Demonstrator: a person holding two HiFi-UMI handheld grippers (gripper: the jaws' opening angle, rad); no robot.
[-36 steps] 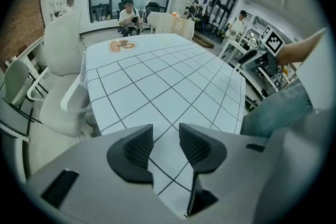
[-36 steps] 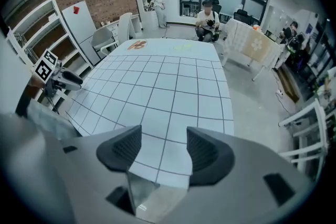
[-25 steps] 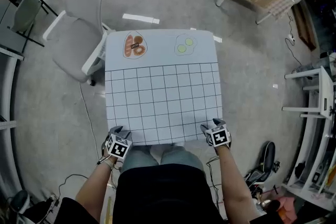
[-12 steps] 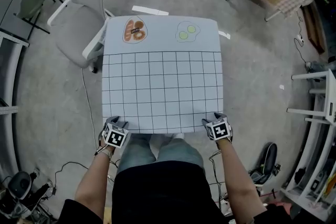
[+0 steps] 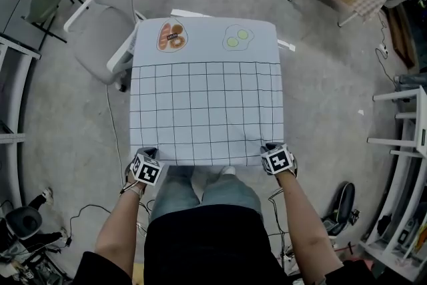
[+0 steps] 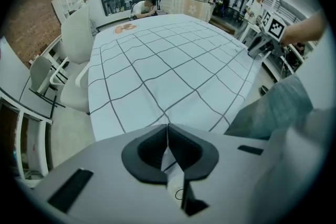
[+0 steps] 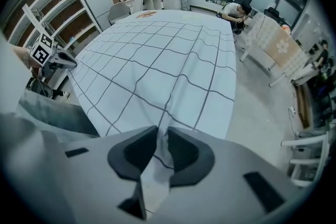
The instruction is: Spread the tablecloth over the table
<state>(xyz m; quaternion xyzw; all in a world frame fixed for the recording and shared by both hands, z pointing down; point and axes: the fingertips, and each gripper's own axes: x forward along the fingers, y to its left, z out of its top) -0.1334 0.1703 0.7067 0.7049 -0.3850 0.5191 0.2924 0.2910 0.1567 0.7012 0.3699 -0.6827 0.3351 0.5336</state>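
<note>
A: At the near edge, how far along?
B: The tablecloth [image 5: 207, 103] covers the surface entirely; food prints [image 5: 172, 37] at far end. The left tongs [image 5: 147, 158] and right tongs [image 5: 273, 153] have just clenched, each pinching a near corner of it. Likely left: tug flat, release.
A: Room?
B: A grey chair [image 5: 107, 17] far-left, concrete floor [image 5: 333, 77], shelving [image 5: 400, 118] right.

a white office chair [image 6: 73, 42] stands ahead of and to the left of the jaws of the left gripper [image 6: 168, 139]. a grey chair [image 6: 41, 73] is nearer on the same side, and a thin cable [image 5: 111, 123] lies on the concrete floor [image 5: 67, 143] to their left. ahead of and to the right of the jaws of the right gripper [image 7: 159, 149] stands a checked-cloth table [image 7: 275, 44] with a flower print, a white shelf frame [image 7: 310, 147] is close on their right, and far ahead a person [image 6: 144, 6] sits bent over a desk.
</note>
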